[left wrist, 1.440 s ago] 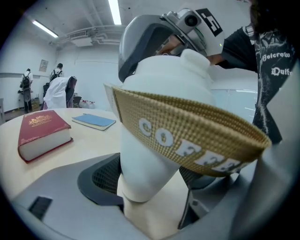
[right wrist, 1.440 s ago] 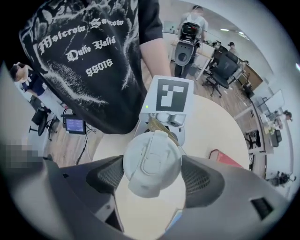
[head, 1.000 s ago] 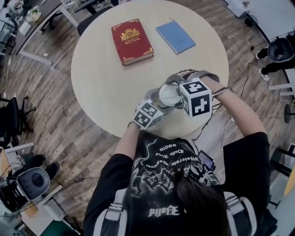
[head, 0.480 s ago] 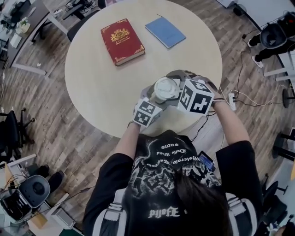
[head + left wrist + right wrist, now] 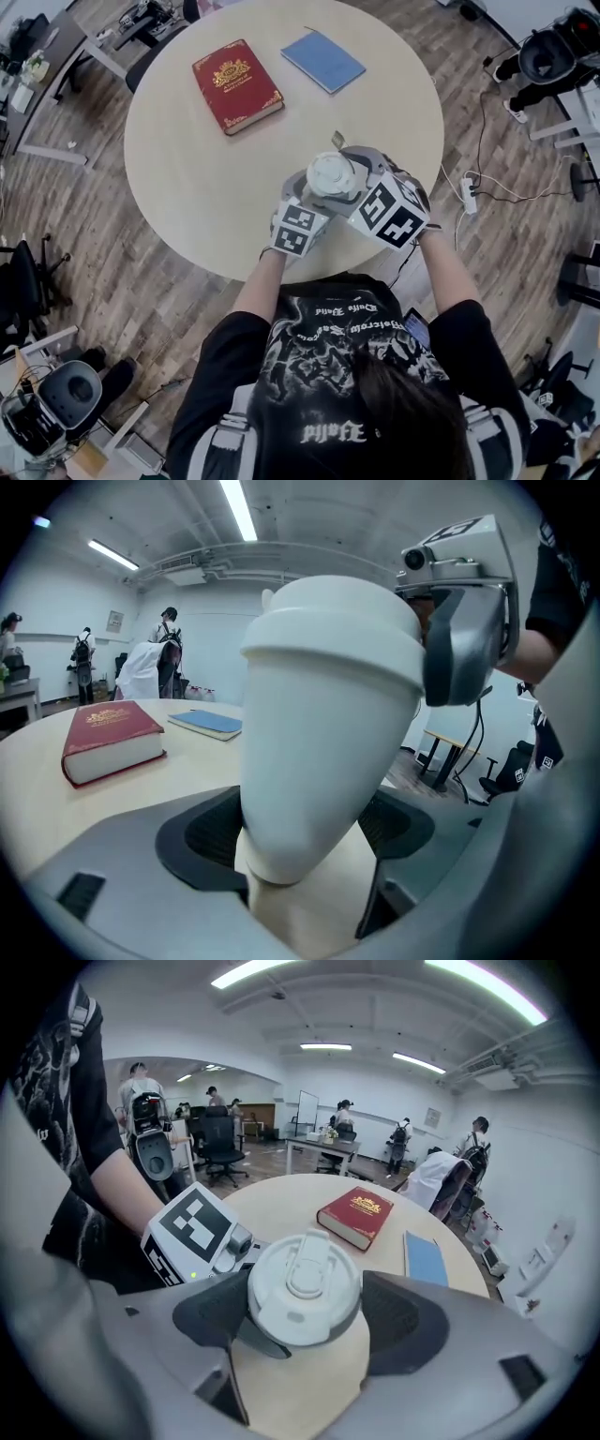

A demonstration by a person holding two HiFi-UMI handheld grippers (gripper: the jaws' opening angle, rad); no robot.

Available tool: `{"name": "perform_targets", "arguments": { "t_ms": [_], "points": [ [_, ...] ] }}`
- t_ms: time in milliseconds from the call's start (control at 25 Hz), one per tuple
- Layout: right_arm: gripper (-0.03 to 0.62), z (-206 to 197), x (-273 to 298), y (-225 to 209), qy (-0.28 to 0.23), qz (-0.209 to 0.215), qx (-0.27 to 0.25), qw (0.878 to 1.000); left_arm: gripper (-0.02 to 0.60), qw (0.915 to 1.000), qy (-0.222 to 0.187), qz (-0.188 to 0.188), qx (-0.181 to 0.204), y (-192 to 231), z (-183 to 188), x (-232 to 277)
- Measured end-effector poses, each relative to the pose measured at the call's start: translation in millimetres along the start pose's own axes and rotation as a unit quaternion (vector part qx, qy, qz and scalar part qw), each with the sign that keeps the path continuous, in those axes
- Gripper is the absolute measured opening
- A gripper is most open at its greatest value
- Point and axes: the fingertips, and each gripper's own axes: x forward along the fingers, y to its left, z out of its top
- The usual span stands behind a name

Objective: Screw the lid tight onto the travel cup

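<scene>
1. The travel cup (image 5: 319, 761) stands upright near the table's (image 5: 206, 178) near edge, long axis vertical, lid (image 5: 305, 1288) uppermost.
2. The left tool (image 5: 302, 841) clamps its lower body.
3. The right tool (image 5: 309, 1321) grips the lid.

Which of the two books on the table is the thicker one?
The red book with the gold crest on its cover: a thick hardback. The blue book beside it is thin and flat.

My right gripper (image 5: 307, 1314) rolled around the lid (image 5: 330, 174), its marker cube (image 5: 387, 212) tipped over, now lower right of the lid.
</scene>
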Motion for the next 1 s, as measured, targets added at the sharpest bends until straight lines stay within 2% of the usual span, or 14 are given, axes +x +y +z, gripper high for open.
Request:
{"name": "perform_targets", "arguments": {
  "t_ms": [280, 400, 520, 640, 760, 1000],
  "points": [
    [0.385, -1.6, -2.4, 1.7, -0.025, -0.04, 0.046, 0.998, 0.407, 0.9999, -0.004, 0.009, 0.006, -1.0, -1.1, -0.5],
    [0.39, -3.7, -1.1, 1.9, -0.018, -0.023, 0.04, 0.999, 0.407, 0.9999, 0.001, 0.0, 0.012, -1.6, -1.4, 0.1],
    [0.405, 0.0, 2.2, 0.6, -0.006, 0.007, 0.001, 1.0, 0.407, 0.9999, 0.001, 0.001, 0.012, -1.3, -1.2, 1.0],
    [0.441, 3.6, 10.2, 2.4, -0.022, 0.031, -0.033, 0.999, 0.407, 0.9998, 0.002, -0.003, 0.017, -1.8, -2.6, 1.4],
    [0.439, 7.1, 15.3, 5.8, -0.043, 0.054, -0.035, 0.997, 0.405, 0.9997, 0.003, -0.005, 0.025, -1.1, -3.5, 0.1],
    [0.434, 11.3, 12.5, 3.1, -0.075, 0.018, -0.012, 0.997, 0.403, 0.9994, -0.01, 0.008, 0.031, 1.5, -3.2, 1.4]
  ]
}}
